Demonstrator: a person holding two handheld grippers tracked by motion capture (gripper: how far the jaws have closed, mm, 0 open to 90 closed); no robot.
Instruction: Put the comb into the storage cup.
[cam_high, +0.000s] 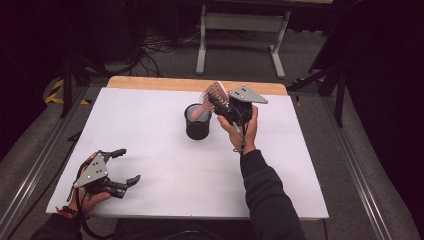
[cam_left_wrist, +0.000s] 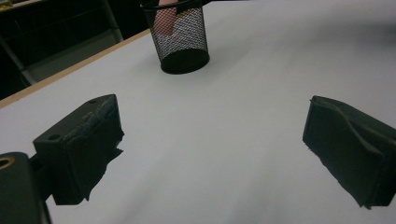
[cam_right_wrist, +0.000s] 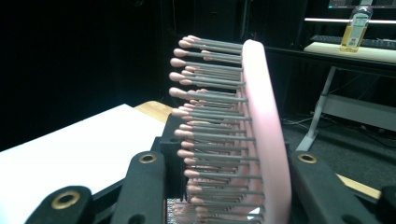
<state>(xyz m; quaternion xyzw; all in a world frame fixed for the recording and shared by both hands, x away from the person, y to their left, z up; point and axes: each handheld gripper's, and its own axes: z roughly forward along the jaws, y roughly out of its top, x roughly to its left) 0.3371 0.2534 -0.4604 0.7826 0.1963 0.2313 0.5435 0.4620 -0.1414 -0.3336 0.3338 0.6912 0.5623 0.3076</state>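
Note:
A pink hairbrush (cam_high: 212, 94) with grey bristles leans out of a black mesh cup (cam_high: 198, 122) near the middle of the white table, its handle down inside the cup. My right gripper (cam_high: 218, 103) is shut on the brush head just above the cup's right rim. In the right gripper view the hairbrush (cam_right_wrist: 261, 126) stands between the jaws, bristles pointing left. My left gripper (cam_high: 124, 165) rests open at the table's front left corner, nothing between its jaws. In the left gripper view the mesh cup (cam_left_wrist: 180, 39) stands far ahead, with pink showing through the mesh.
The white table top (cam_high: 150, 130) has a wooden strip along its far edge. Beyond it stand a white table frame (cam_high: 240, 30), floor cables and dark stands. A bottle (cam_right_wrist: 356, 28) sits on a far desk.

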